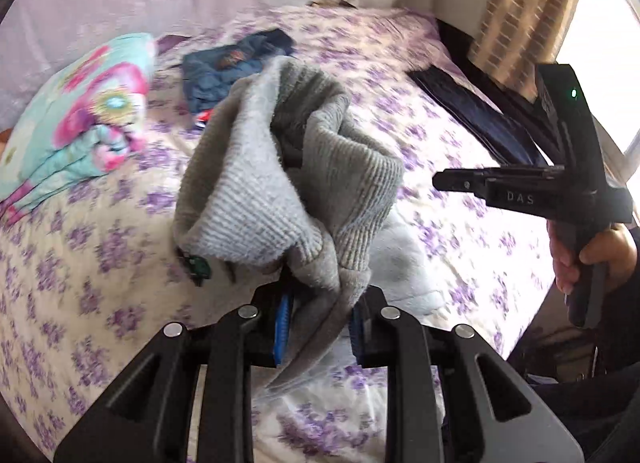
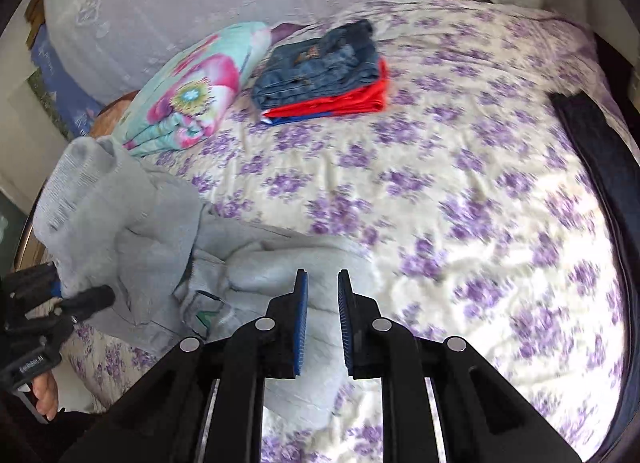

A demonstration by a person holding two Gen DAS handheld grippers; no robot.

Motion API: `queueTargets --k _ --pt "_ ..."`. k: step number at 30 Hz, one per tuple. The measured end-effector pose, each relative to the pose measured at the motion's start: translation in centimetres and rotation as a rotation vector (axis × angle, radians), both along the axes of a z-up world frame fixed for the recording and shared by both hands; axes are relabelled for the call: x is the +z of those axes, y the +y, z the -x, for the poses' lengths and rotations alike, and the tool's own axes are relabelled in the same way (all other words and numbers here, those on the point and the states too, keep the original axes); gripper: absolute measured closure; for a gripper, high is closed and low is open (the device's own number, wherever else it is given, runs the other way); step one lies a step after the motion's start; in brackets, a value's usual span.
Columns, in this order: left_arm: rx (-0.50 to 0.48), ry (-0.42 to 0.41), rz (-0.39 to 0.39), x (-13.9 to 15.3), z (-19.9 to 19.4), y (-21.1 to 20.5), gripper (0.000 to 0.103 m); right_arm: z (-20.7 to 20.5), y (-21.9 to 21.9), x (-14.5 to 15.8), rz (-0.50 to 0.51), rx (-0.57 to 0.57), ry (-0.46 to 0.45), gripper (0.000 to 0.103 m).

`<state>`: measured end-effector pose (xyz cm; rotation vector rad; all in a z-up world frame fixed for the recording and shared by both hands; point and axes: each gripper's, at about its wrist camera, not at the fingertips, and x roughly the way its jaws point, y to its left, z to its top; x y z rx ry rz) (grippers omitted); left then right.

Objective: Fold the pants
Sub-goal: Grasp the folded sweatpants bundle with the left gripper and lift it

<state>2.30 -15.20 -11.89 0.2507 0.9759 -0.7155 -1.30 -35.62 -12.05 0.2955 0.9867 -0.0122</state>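
Now the soft grey ribbed-knit pants (image 1: 280, 183) hang bunched from your left gripper (image 1: 320, 323), whose fingers pinch a fold of the cloth, while the rest trails down onto the purple-flowered bedsheet (image 2: 460, 183) near the bed's front edge. Your right gripper (image 2: 322, 323) hovers just above the lying part, fingers narrow and with nothing between them. To do this step well, I judge you should catch a matching edge with the right, then lift both so the fabric hangs flat before laying it down. Both grippers slant steeply down toward the bed. Keep clear of the folded stack of blue jeans and red cloth (image 2: 324, 75) beside the flowery turquoise pillow (image 2: 192, 95).
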Motion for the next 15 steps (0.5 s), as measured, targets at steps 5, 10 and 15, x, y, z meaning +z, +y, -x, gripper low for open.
queueTargets --k 5,10,15 --pt "-0.180 0.163 -0.169 -10.3 0.2 -7.9 0.079 3.2 -2.2 -4.2 -0.042 -0.103 0.079 0.087" --pt "-0.195 0.115 -0.185 -9.7 1.1 -8.6 0.077 3.7 -1.9 -2.3 -0.039 -0.075 0.023 0.077" --pt "-0.183 0.161 -0.099 -8.1 1.6 -7.4 0.062 1.2 1.1 1.1 -0.012 0.059 -0.055 0.059"
